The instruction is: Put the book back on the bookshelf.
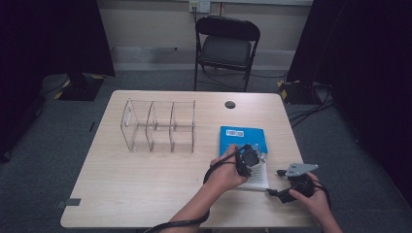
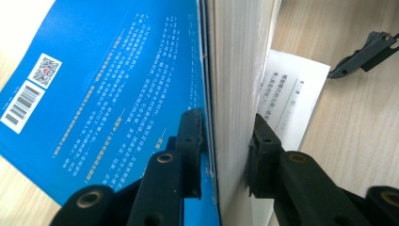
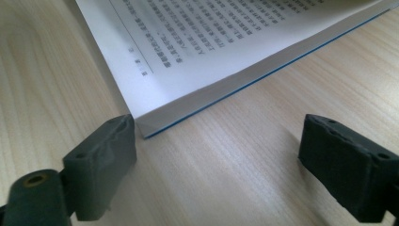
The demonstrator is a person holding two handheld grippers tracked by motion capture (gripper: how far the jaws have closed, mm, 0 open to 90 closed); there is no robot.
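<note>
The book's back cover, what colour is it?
Bright blue, with white text and a barcode, on the book; clearest in the left gripper view.

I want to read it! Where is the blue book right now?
In the high view the blue book lies on the right half of the table, right of the clear divider rack. The left hand-held gripper pinches its near part.

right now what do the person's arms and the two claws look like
Both forearms are bare, no sleeves showing. The left claw is a black block with a black cable looping from it past the wrist; its jaws are black, ending in blocky pads on arms with brass-ringed holes. The right claw is black too, topped by a grey three-cornered plate, with chunky dark pads.
</note>
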